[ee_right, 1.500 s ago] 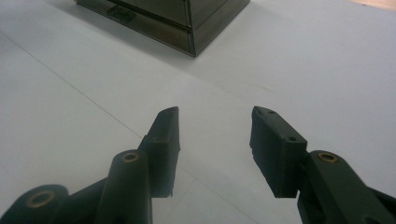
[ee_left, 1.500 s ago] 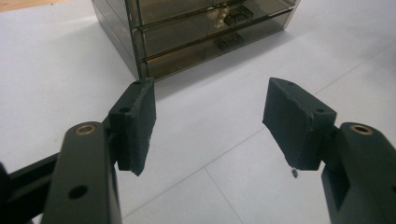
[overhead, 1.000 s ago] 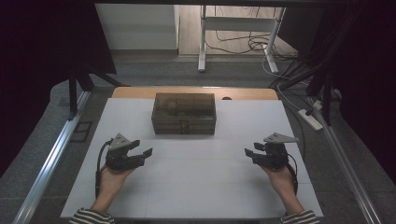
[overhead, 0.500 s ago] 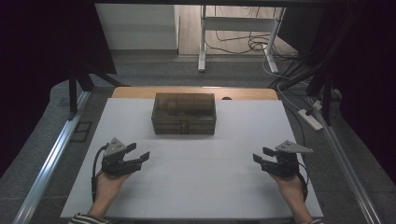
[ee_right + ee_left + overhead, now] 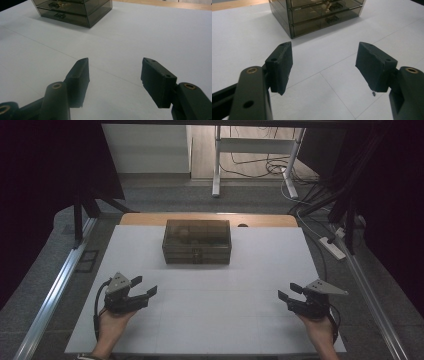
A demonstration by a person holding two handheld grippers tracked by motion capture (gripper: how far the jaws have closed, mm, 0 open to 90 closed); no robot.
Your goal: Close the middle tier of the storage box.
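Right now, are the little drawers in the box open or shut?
Shut. Both drawer fronts sit flush with the smoky drawer box; nothing sticks out, and neither claw touches it.

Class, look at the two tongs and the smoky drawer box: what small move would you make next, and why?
Probably bring the left tongs forward toward the drawer box. Both tongs, left and right tongs, stand open and empty on the white table, apart from the box, whose drawers look shut.

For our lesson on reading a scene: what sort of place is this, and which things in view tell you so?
Probably a lab or workshop set up for recording hand work. A white table sits between dark curtains, loose cables lie on the floor behind, and a power strip lies beside it.
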